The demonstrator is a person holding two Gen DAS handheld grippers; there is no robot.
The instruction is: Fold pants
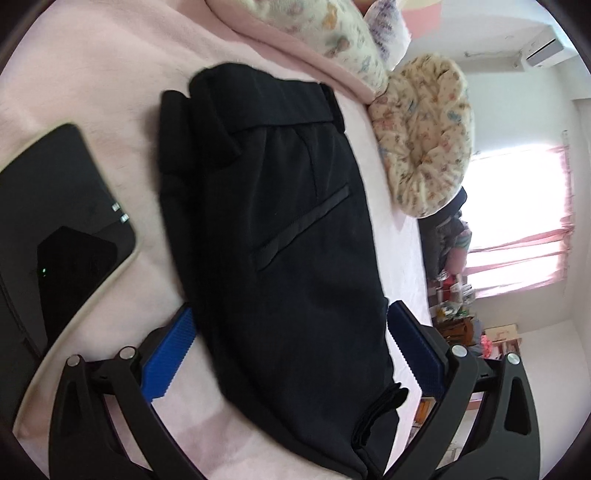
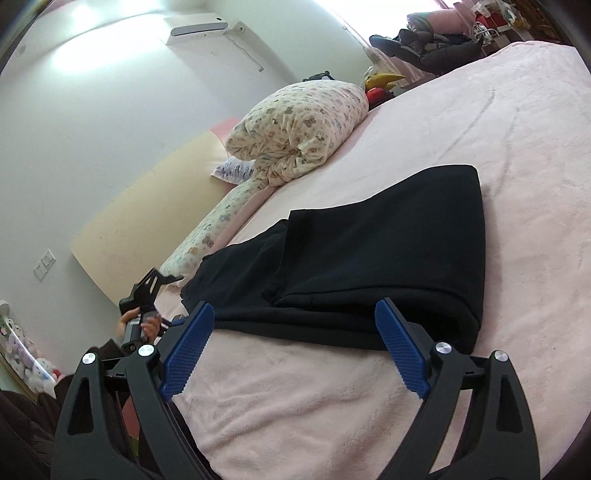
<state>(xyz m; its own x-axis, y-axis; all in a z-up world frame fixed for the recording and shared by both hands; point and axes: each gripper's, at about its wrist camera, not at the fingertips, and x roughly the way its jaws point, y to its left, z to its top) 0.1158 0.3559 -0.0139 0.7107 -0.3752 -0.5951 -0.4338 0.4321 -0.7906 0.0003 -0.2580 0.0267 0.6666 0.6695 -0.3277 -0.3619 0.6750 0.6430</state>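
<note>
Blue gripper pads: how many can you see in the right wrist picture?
2. One ridged blue gripper pad is left of the folded black pants; the other is right. More may be hidden.

A pink fleece bed cover (image 2: pixel 461 122) spreads under and beyond the fingers. Past the fingertips in the right wrist view, a rolled quilt with a bear print (image 2: pixel 295 125) lies against a cream headboard (image 2: pixel 147 206). The white wall (image 2: pixel 92 122) above carries an air conditioner (image 2: pixel 197 27), and a light switch (image 2: pixel 44 264) sits off to the left of the fingers. In the left wrist view, to the right of the fingers, a bright window (image 1: pixel 517 199) glows behind pink curtains (image 1: pixel 517 251), with cluttered shelves (image 1: pixel 458 299) below it.
</note>
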